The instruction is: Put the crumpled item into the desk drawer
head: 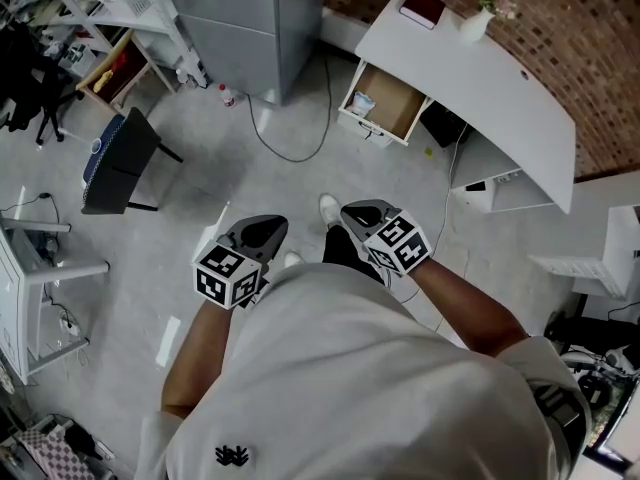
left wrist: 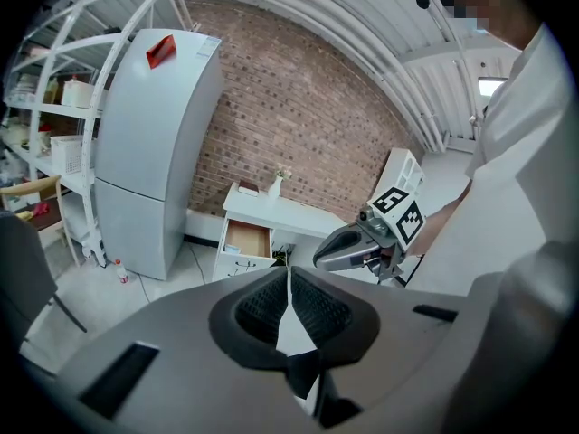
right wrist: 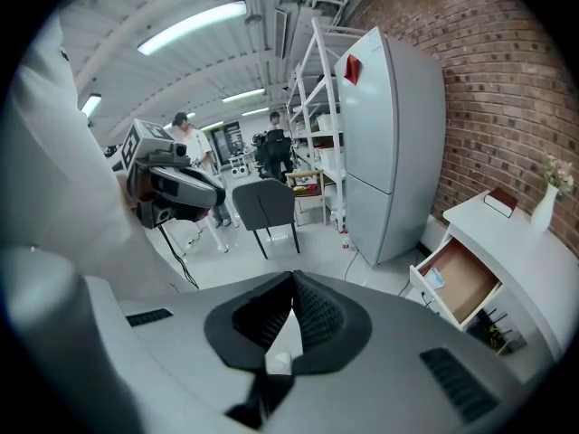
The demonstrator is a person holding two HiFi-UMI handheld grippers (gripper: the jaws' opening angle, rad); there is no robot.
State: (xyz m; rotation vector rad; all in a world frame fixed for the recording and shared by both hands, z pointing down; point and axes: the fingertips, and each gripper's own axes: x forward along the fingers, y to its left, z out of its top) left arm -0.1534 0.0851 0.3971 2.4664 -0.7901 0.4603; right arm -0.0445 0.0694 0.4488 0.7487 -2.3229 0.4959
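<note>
The white desk [head: 480, 88] stands against the brick wall at the upper right, its drawer [head: 390, 103] pulled open. A pale crumpled item [head: 364, 103] lies in the drawer's left end; the right gripper view also shows this crumpled item [right wrist: 435, 278] inside the drawer [right wrist: 461, 278]. Both grippers are held close to the person's body, far from the desk. My left gripper [head: 262, 230] is shut, its pads touching at the tips [left wrist: 289, 271] with nothing between them. My right gripper [head: 362, 213] is shut as well [right wrist: 293, 277], holding nothing.
A grey fridge [head: 245, 23] stands left of the desk, with a black cable [head: 290, 148] on the floor before it. A dark chair [head: 120, 163] is at the left, shelving [head: 100, 18] behind it. A vase [head: 478, 18] and a red book [head: 422, 8] sit on the desk.
</note>
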